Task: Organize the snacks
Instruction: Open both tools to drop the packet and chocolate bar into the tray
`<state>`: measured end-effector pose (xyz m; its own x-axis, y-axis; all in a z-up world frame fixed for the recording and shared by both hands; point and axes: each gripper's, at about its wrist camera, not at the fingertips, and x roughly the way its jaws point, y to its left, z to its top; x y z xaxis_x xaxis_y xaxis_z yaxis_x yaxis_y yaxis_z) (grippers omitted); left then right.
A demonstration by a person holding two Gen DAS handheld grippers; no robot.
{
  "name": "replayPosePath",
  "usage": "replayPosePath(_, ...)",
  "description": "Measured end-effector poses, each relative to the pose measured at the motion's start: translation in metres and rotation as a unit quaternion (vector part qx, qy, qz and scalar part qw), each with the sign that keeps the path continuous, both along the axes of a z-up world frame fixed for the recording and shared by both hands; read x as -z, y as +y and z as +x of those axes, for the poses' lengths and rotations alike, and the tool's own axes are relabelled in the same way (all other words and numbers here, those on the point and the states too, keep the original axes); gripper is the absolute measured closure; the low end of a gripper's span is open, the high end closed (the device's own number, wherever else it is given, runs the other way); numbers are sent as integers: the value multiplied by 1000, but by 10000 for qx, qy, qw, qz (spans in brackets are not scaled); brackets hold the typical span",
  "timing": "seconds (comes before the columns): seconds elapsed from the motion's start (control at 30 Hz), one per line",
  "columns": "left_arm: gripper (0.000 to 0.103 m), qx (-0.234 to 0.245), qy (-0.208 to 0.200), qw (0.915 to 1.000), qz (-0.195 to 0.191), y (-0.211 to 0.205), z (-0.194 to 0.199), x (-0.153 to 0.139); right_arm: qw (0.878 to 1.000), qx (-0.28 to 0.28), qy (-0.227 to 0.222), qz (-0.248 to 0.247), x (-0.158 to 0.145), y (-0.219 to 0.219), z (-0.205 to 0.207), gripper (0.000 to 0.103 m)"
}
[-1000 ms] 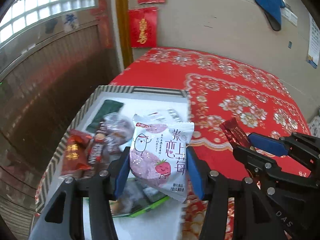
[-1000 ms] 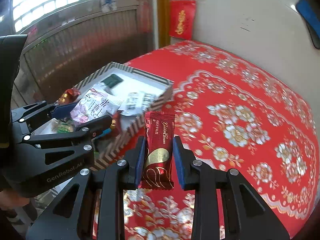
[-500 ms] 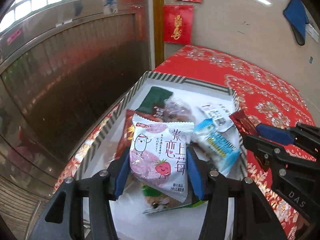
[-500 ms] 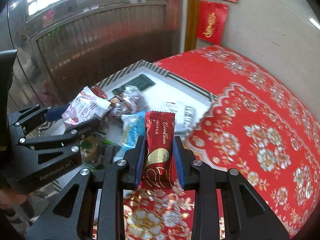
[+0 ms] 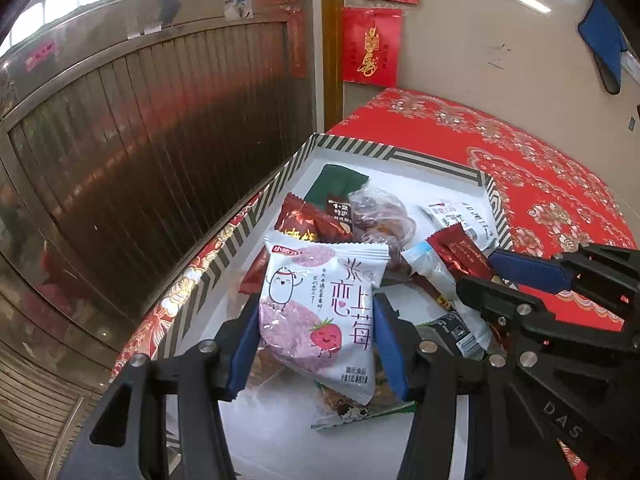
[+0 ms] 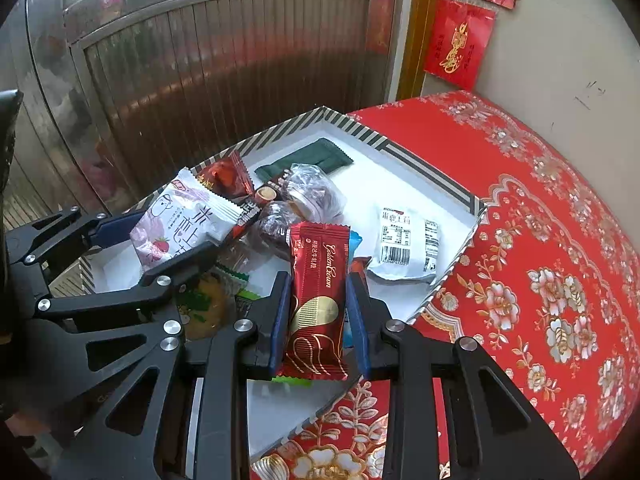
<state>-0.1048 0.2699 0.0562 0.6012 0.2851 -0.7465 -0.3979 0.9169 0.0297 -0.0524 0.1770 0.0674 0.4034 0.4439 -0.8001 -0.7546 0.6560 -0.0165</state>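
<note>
My left gripper [image 5: 316, 340] is shut on a white and pink strawberry snack packet [image 5: 320, 312] and holds it above the striped-rim white box [image 5: 400, 156]. It also shows in the right wrist view [image 6: 180, 228]. My right gripper [image 6: 318, 320] is shut on a dark red Golden Crown bar [image 6: 318, 300], held over the box's near part. The bar also shows in the left wrist view [image 5: 460, 250]. Several snacks lie in the box: a dark green packet [image 6: 308, 160], a red packet [image 5: 308, 220], a clear wrapped pastry [image 5: 380, 216] and a white barcode packet [image 6: 408, 244].
The box [image 6: 436, 188] sits at the left edge of a table with a red floral cloth [image 6: 540, 240]. A metal shutter wall [image 5: 160, 140] stands close on the left. Red paper decorations [image 5: 372, 48] hang on the back wall.
Both grippers have moved left with their snacks, from over the red cloth to over the box. Both remain shut on their packets.
</note>
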Motion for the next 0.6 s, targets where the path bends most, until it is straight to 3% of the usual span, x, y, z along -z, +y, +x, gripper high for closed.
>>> replayPosePath(0.23,44,-99,-11,9999,-9,2,0,4,9993,-26,195,304,0,-3,3,73)
replayPosePath(0.3,41,-140,14,9999,-43,3,0,7,9989,-12,261,377,1,-5,4,64)
replayPosePath(0.6,22,-221,-98,9997,52,-1,-7,5,9981,80,310,522,-3,-16,-1,59)
